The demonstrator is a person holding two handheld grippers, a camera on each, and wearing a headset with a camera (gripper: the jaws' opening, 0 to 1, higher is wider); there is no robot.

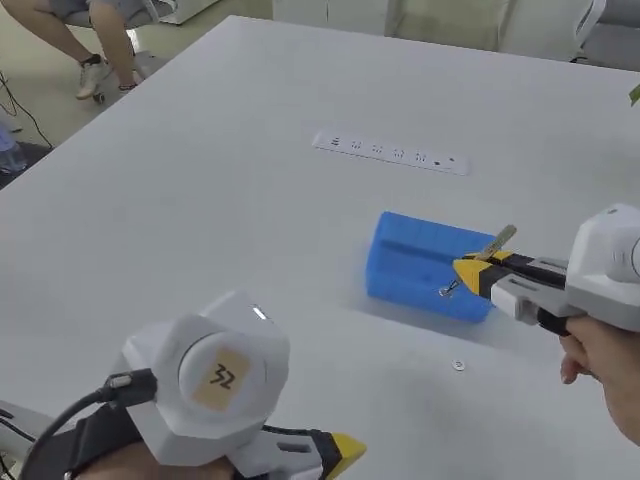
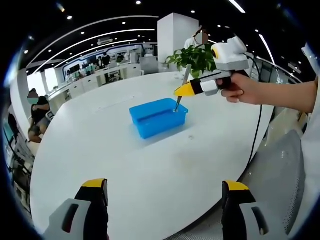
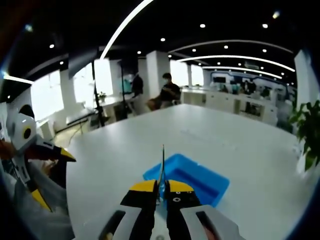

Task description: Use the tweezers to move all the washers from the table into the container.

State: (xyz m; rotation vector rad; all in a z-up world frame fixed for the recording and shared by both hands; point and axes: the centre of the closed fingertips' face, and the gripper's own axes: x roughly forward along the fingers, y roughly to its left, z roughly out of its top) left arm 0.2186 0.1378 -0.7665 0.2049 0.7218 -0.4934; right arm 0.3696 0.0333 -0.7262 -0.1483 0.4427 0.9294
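Right gripper (image 1: 470,272): jaws nearly together, clamped on the thin metal tweezers (image 1: 499,242). In the right gripper view the tweezers (image 3: 162,167) rise straight up from between the yellow jaw tips.

Tweezer tips point down over the near wall of the blue rectangular plastic container (image 1: 420,255). A small ring may sit at the tips, but it is too small to be sure.

Blue rectangular plastic container stands on the white table (image 1: 220,200), in front of the right gripper.

One small silver metal washer (image 1: 458,365) lies flat on the table, near the container on the side towards the person and not touching it.

Left gripper (image 2: 165,184): jaws spread wide, nothing between them, held low over the near table edge, well apart from the container.

White power strip (image 1: 390,152) lies beyond the container.
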